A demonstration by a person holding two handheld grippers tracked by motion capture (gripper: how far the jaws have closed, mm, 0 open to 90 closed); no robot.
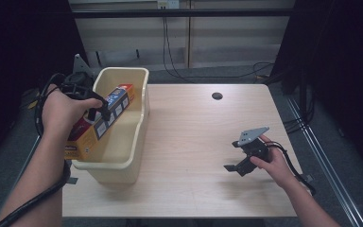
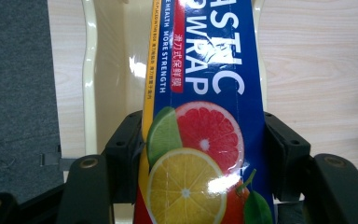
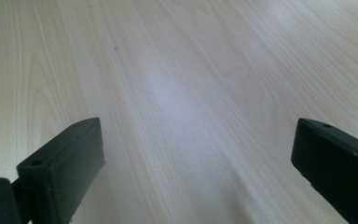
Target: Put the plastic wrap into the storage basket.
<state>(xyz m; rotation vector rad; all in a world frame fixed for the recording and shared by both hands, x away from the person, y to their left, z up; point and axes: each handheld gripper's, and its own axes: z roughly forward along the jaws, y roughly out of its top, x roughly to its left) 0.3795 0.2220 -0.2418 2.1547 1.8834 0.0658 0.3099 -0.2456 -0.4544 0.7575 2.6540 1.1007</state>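
Note:
A long plastic wrap box (image 1: 101,120), blue and yellow with citrus fruit printed on it (image 2: 200,140), lies slanted over the pale yellow bin (image 1: 137,113), its far end inside the bin. My left gripper (image 1: 99,111) is shut on the box, the black jaws pressing both its sides in the left gripper view (image 2: 205,154). My right gripper (image 1: 234,166) rests low over the bare wooden table (image 1: 194,132) at the right, jaws wide apart with nothing between them (image 3: 193,163).
The bin (image 2: 89,93) stands at the table's left edge, with grey floor beyond it. A dark round hole (image 1: 217,96) sits near the table's far edge. Cables hang behind the table.

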